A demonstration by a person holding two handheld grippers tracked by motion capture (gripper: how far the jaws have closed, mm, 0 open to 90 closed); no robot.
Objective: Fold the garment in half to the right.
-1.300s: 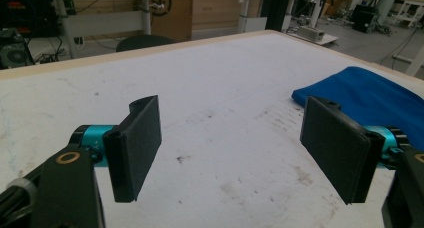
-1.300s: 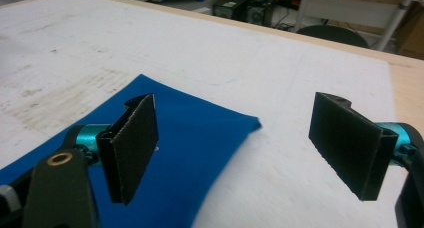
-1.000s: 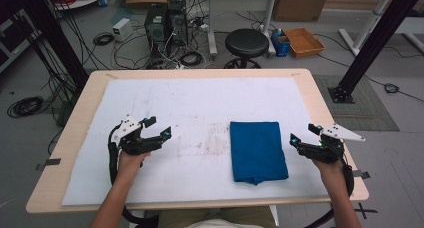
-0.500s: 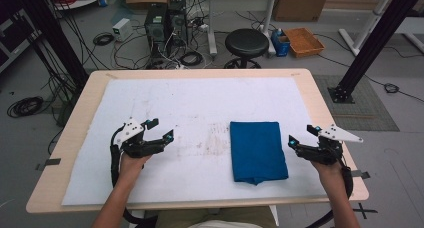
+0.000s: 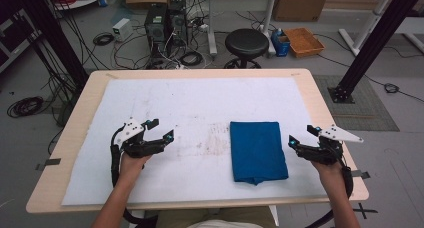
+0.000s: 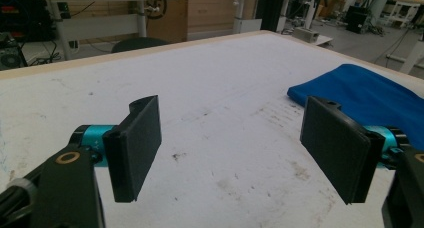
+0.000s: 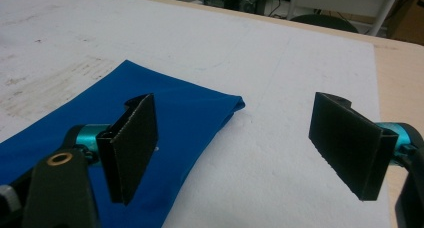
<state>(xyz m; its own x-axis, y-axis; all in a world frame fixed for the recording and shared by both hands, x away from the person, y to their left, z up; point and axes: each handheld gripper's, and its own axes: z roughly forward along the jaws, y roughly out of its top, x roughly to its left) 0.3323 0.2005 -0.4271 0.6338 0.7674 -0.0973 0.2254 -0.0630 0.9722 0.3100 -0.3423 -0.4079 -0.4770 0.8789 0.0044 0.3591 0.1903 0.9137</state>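
Grippers first, since they are nearest to us: we count two, one in each hand, and both stand wide with nothing between their jaws. Our left gripper has drifted a little to the right and slightly toward us across the last second, closing some of the gap to the cloth, though it is still well apart from it. Our right gripper has edged left and now sits just beside the cloth's right edge, a touch closer than before.

We read this as both hands converging on the one blue cloth, probably to take hold of it for a fold or a spread; no grasp has been made yet. In the right gripper view the cloth lies under and behind the left-hand jaw, flat on the mat, with its far corner pointing out past the jaws. In the left gripper view it shows off to the right, beyond the jaw there.

Farther out, we count one white mat covering one wooden table. The cloth lies folded on the right half of the mat. Beyond the table stands one round black stool.
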